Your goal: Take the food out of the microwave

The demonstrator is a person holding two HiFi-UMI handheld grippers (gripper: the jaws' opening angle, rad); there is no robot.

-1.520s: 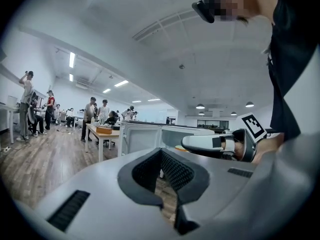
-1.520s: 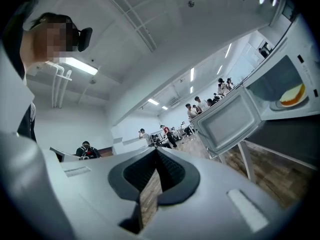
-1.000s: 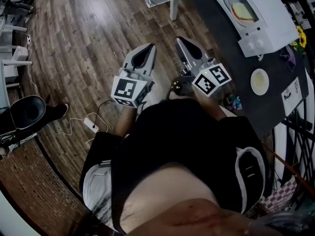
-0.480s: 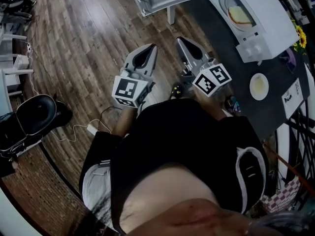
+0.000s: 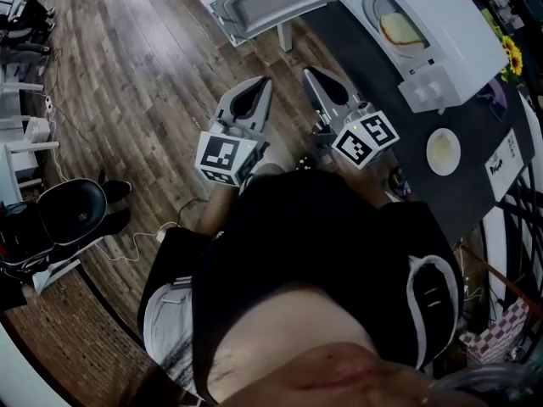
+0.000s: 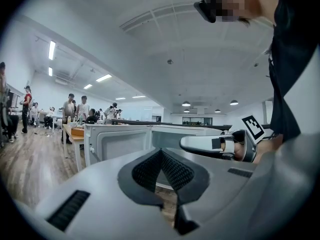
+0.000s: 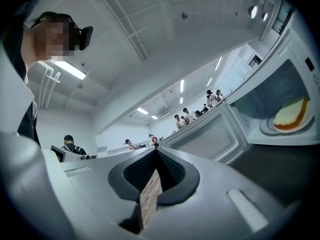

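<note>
Both grippers are sitting out in front of the person, side by side, the left gripper (image 5: 260, 83) pinched fully together with nothing in it, and the right gripper (image 5: 310, 71) is showing the same, jaws closed and empty. The microwave (image 5: 462, 36) is standing on the dark table (image 5: 399, 125) with its door (image 5: 271, 2) hanging wide open past the table's edge, right ahead of the two jaw tips. The food (image 5: 400, 30), a pale slice, is lying flat on the plate (image 5: 377, 7) inside the oven, well apart from both tools. And here's the relation that's mattering: the slice is lying ahead and off to the right of the right gripper, so that one is looking like the nearer hand, while the left one is pointing more at the open door. In the right gripper view the slice is showing edge-on, its length seeming to run across the oven's mouth, though that's hard to pin down. I'm judging the closed jaws are needing to open before any reach in, with the door edge close by as the thing to be watching
</note>
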